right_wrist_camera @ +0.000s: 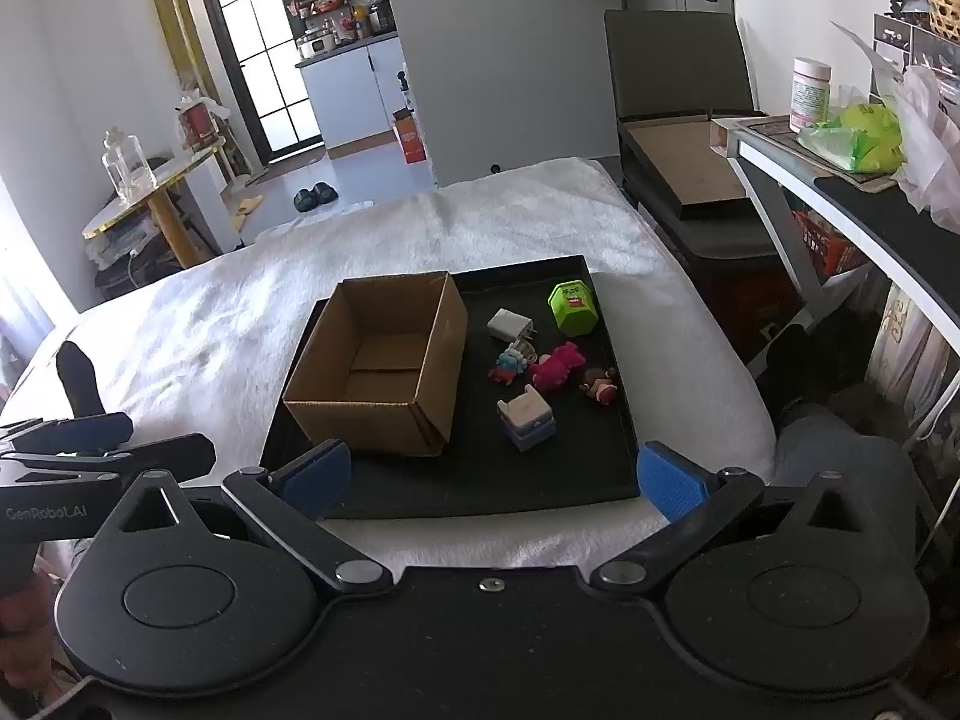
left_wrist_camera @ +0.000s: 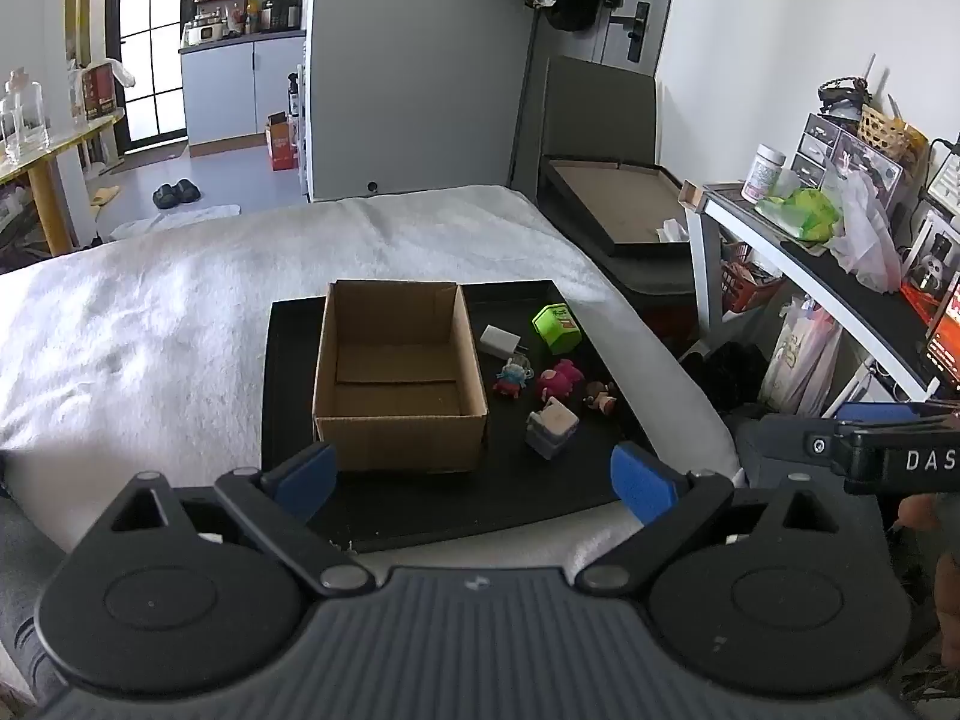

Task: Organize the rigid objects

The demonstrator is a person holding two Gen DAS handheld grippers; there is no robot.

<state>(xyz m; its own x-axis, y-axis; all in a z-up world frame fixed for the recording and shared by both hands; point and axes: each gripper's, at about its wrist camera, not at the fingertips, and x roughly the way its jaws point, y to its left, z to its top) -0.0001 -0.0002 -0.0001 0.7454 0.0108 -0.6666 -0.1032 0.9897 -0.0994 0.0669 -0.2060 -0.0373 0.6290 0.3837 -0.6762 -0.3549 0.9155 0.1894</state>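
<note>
An open, empty cardboard box stands on the left part of a black tray on a white bed. To its right lie a green cube toy, a white charger plug, a small colourful figure, a pink plush toy, a brown figure and a grey-blue block toy. My left gripper and right gripper are both open and empty, at the tray's near edge.
The white blanket covers the bed around the tray. A desk with bags and drawers stands to the right, with a dark chair holding a flat frame behind it. A yellow table stands far left.
</note>
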